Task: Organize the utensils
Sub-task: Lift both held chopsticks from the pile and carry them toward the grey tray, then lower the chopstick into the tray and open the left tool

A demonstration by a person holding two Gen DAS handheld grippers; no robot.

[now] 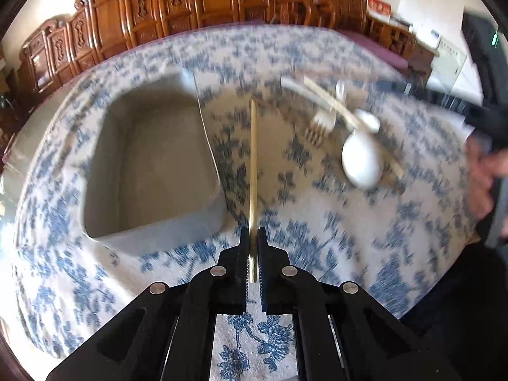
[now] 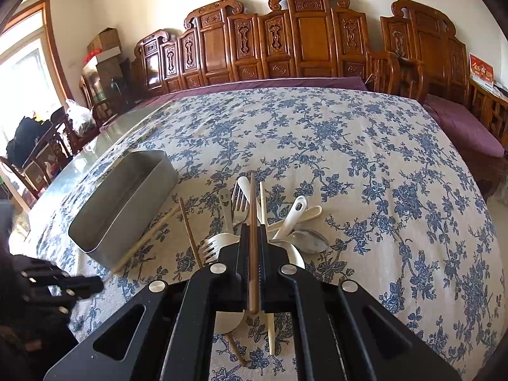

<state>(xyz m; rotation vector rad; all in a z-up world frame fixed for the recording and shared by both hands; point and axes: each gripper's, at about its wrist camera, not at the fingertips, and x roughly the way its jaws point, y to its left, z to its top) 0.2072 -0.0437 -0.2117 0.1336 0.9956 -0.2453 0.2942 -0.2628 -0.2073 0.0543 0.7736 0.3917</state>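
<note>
Tablecloth (image 2: 349,146) in blue floral print is covering the whole table, and both grippers are hovering over its near side. Largest of the things on it, the grey metal bin (image 2: 127,203) is lying toward the left edge, its long axis running from the near-left toward the far middle; its inside is showing only bare walls and floor in both views.

In the left wrist view (blurred), the left gripper (image 1: 253,238) is reaching forward just right of the bin (image 1: 152,171), its jaws pressing together on a pale chopstick (image 1: 253,165) whose length is pointing straight ahead along the fingers. At the right rim a hand (image 1: 482,184) is showing around the other tool.

The right gripper (image 2: 253,231) is tilting down over the utensil pile (image 2: 279,222) near the middle of the near edge, jaws clamping a brown chopstick (image 2: 252,209) that is pointing away toward the far edge. Beneath it, white spoons (image 2: 293,216), a white fork (image 2: 212,247), a metal fork (image 2: 239,200) and a metal spoon (image 2: 312,241) are lying crossed. Another brown chopstick (image 2: 190,231) is lying between pile and bin.
</note>
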